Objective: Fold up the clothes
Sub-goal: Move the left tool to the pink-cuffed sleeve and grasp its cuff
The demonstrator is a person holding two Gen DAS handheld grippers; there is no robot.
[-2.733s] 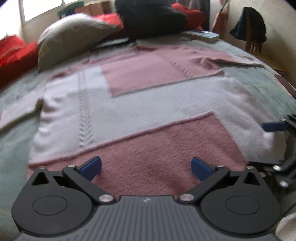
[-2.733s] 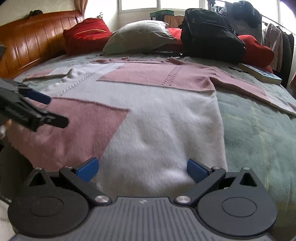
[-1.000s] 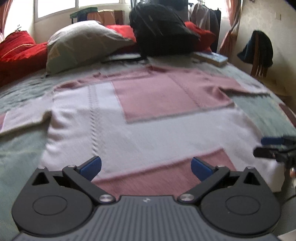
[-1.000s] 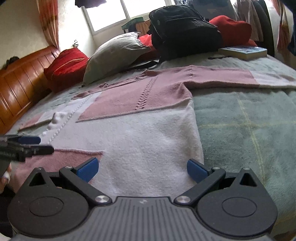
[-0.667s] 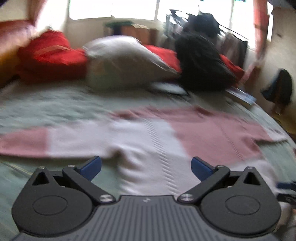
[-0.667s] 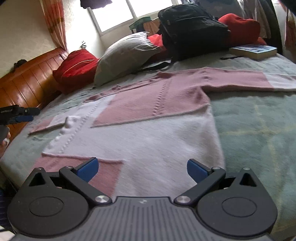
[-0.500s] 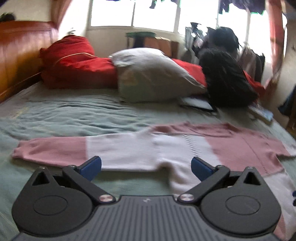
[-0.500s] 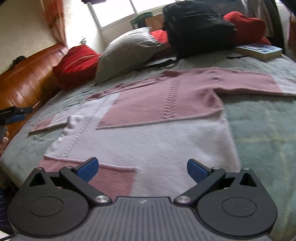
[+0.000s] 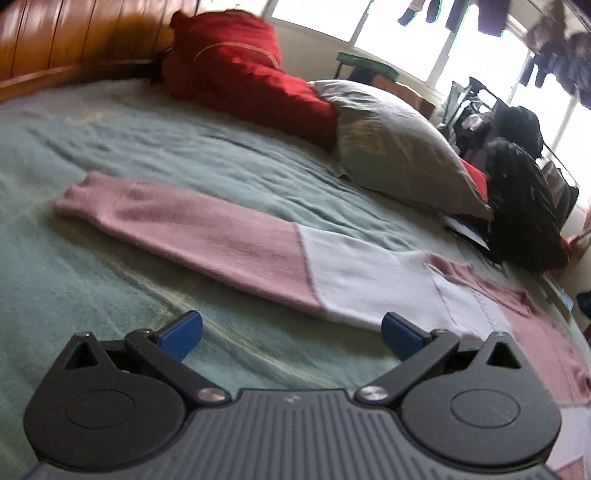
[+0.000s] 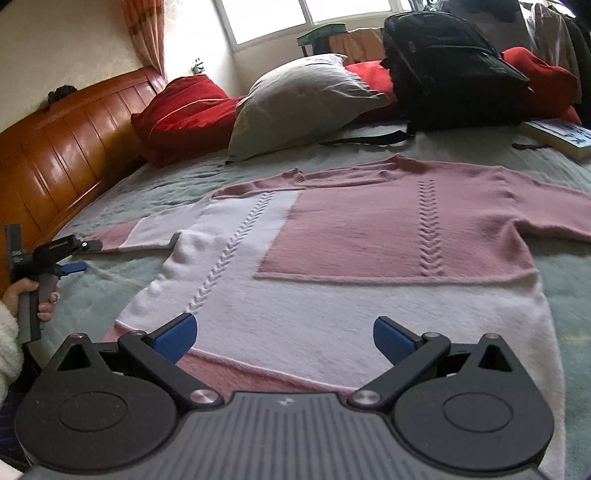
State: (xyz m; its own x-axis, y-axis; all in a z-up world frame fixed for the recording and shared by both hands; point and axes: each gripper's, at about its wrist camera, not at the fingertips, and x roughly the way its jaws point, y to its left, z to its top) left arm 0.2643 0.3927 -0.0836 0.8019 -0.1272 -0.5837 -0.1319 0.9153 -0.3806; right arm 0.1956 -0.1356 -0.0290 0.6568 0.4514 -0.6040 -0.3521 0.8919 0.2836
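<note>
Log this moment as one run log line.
stage: pre-fold | pink and white knit sweater flat on green bedspread | left gripper open, by outstretched sleeve | right gripper open, over hem

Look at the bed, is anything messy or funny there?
Mostly tidy: the sweater lies flat, sleeves out. Only small bumps pucker its white side. A backpack and book sit by the pillows.

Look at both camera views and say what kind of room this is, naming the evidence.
Most likely a bedroom in a home. A pink and white sweater lies spread on a bed with a wooden headboard, and pillows sit at its far end beneath a window.
</note>
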